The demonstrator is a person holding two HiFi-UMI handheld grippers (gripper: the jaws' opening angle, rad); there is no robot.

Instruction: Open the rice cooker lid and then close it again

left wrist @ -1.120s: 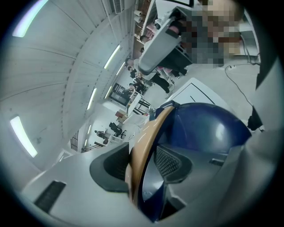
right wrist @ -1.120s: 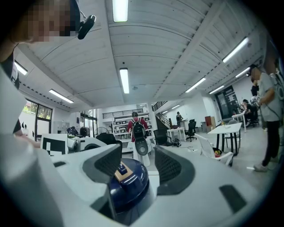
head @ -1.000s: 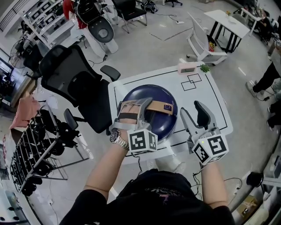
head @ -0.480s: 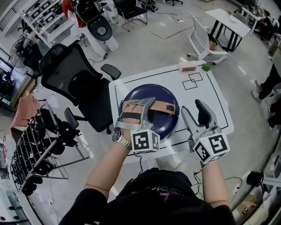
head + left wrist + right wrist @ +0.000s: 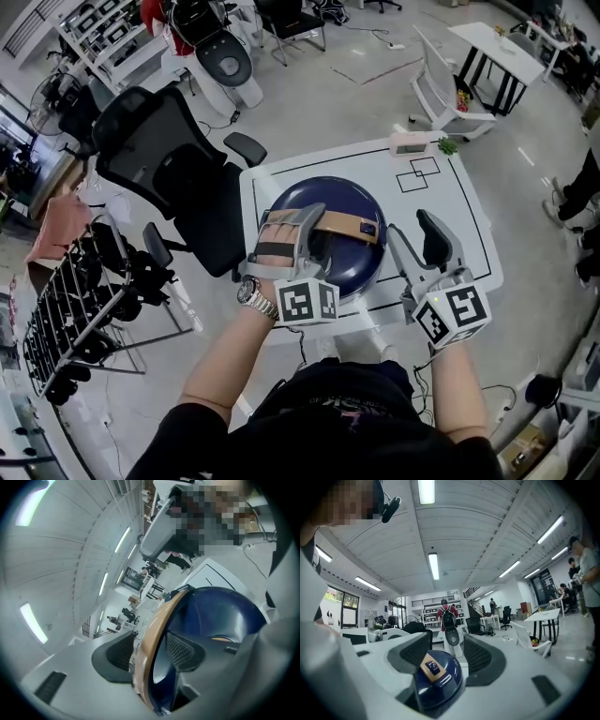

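A dark blue rice cooker with a tan handle stands on the white table, its lid down. My left gripper reaches over the lid with the handle between its jaws. These jaws have just been opening. The right pad stands off the handle, with blue lid showing in the gap. To the right of the cooker my right gripper is open and touches nothing. The right gripper view shows the cooker low between that gripper's spread jaws.
A black office chair stands at the table's left edge. A pink box and a small green plant sit at the table's far edge. A dark rack is on the floor at the left and a white chair beyond the table.
Both grippers keep their places by the cooker. Only the head view has shifted a little.
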